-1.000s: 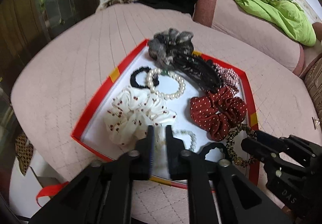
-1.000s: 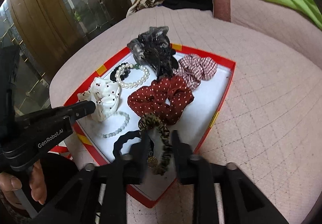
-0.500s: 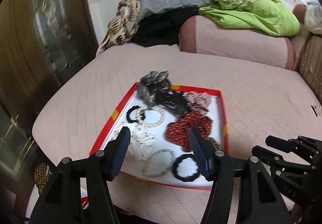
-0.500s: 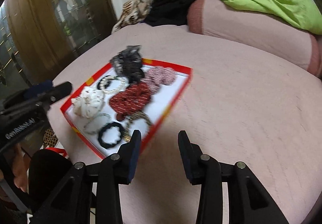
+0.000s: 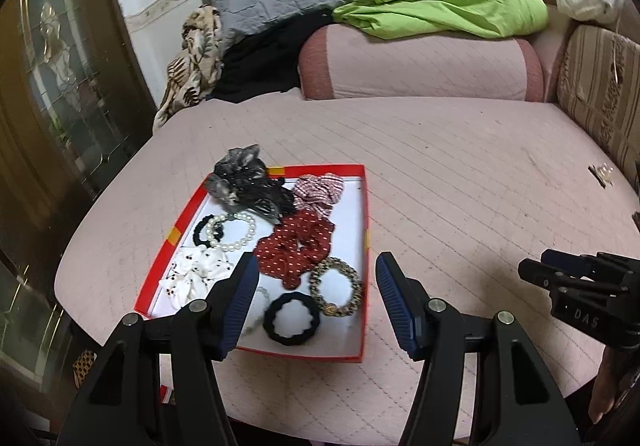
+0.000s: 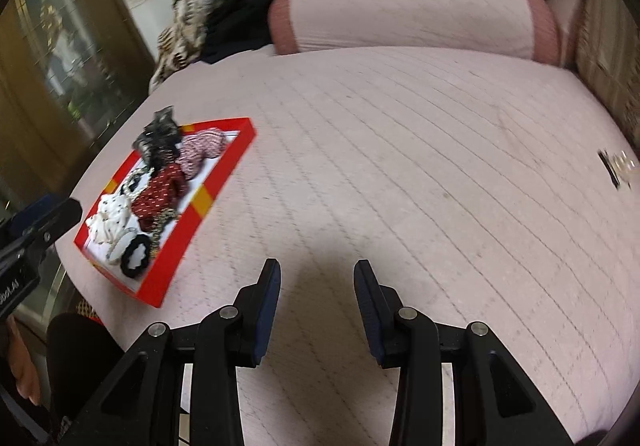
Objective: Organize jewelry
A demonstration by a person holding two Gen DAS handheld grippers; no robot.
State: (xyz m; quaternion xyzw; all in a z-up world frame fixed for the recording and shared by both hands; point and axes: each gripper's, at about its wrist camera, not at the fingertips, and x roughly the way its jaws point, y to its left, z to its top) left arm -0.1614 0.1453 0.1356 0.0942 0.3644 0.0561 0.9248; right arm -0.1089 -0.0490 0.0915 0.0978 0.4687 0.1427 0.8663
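Left gripper [image 5: 314,296] hovers above the red tray [image 5: 362,356] of scrunchies, jaws just widened, nothing between them. Right gripper [image 6: 316,298] hangs half-open and empty over the pink quilt [image 6: 400,165]. Only its view shows a hair clip [image 6: 614,165] close.

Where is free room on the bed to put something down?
The quilted pink surface is bare between the red tray and the small clip by the right edge, up to the pink bolster. The tray is crowded with scrunchies and bracelets.
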